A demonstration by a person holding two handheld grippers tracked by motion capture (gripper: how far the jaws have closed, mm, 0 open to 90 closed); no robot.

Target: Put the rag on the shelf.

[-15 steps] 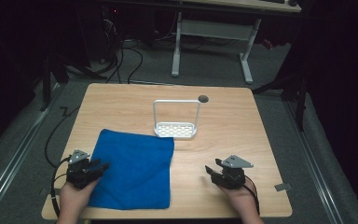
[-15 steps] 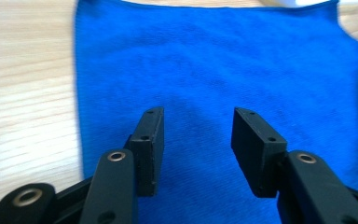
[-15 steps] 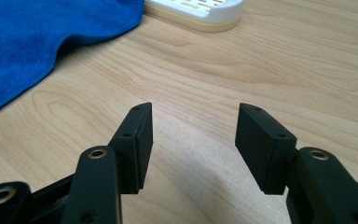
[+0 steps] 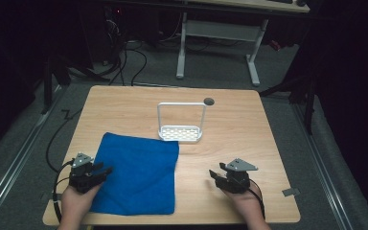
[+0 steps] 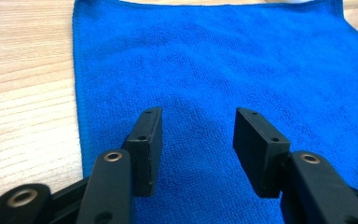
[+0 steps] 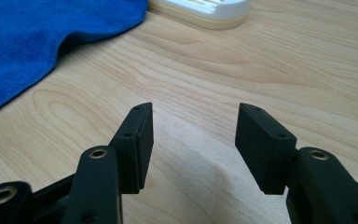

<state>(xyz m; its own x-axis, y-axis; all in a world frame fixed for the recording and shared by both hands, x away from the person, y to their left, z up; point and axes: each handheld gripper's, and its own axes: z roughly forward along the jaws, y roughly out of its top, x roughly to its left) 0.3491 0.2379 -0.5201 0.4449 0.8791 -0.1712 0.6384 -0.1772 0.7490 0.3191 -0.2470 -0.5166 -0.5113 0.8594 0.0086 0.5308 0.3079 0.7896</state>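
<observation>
Tongs on the left (image 4: pixel 106 170) are standing with jaws apart and empty, hovering over the near left part of a blue cloth (image 4: pixel 139 175); in the left gripper view the left tongs (image 5: pixel 193 140) are looking along the cloth (image 5: pixel 223 70), with bare wood showing to one side. The right tongs (image 4: pixel 214 174) are also gaping apart with nothing between them, sitting over bare wood near the front right of the table (image 4: pixel 249 129), and in the right gripper view the right tongs (image 6: pixel 193 140) are facing open wood grain. The cloth is lying flat and spread out on the left front of the table, roughly square, a plain bright blue with a fine looped pile and a stitched edge, and its corner (image 6: pixel 51 32) is reaching toward the right gripper view's upper left. No writing or label is showing on it. Beyond the cloth, near the table's middle, a small white rack (image 4: pixel 181 125) with a perforated base and a tall wire hoop is standing upright, just beyond the cloth's far right corner. A small dark round spot (image 4: pixel 209 101) is lying on the wood behind the rack.
</observation>
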